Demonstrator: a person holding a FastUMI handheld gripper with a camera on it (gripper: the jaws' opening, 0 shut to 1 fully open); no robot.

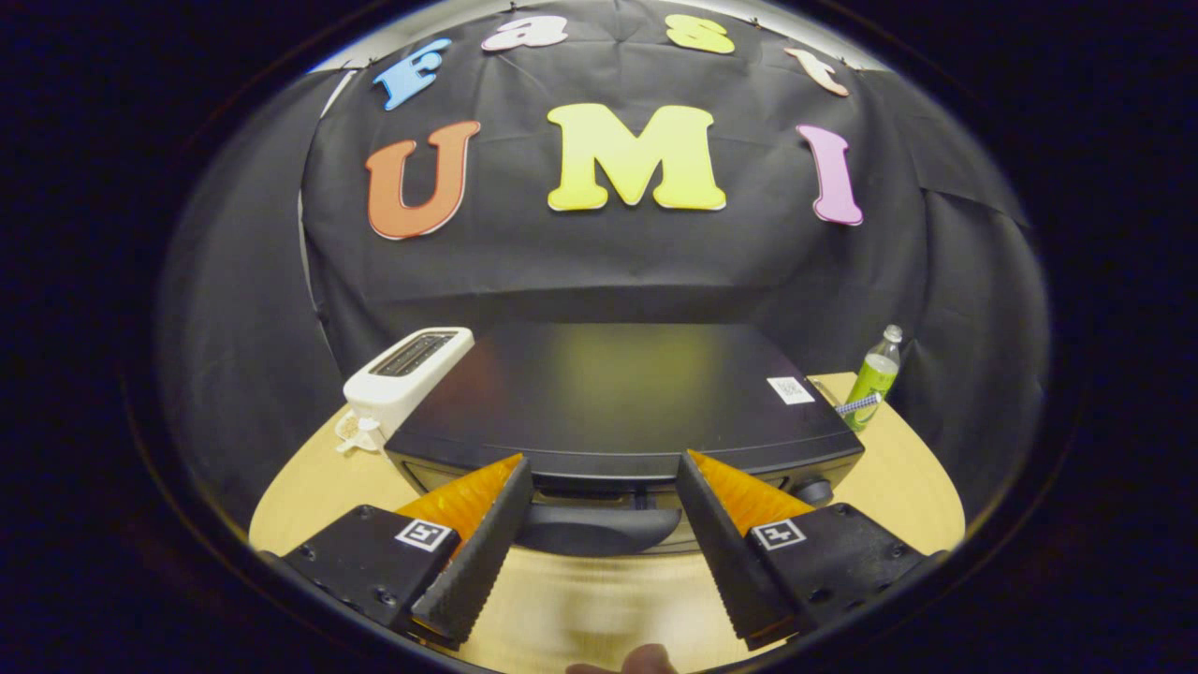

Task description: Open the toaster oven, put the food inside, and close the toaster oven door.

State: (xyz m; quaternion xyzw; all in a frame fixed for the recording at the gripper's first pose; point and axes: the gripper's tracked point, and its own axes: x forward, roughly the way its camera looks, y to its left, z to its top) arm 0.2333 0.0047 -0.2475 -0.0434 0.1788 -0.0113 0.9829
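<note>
**poster1:** Two fingers of our hand-held gripper [604, 524] are spread wide with nothing pinched between them. We've got the toaster oven [622, 402] right in front on the table [299, 496], black, seen from above, so mostly we're looking at its flat top. The door handle [594, 529] sits in the gap between the fingers, touching neither as far as we can tell.

**poster2:** Same read here. We can barely see the oven's front: just a sliver under the top edge, with a knob [814, 490] poking out by the right finger, partly hidden behind it. The door looks shut, but we can't see much of it. Left of the oven there's a white toaster [407, 374], its base cut off by the oven's corner. A green bottle [872, 379] stands off the right rear corner. The sticker [791, 389] on the oven's top is too small for us to make out.
</note>
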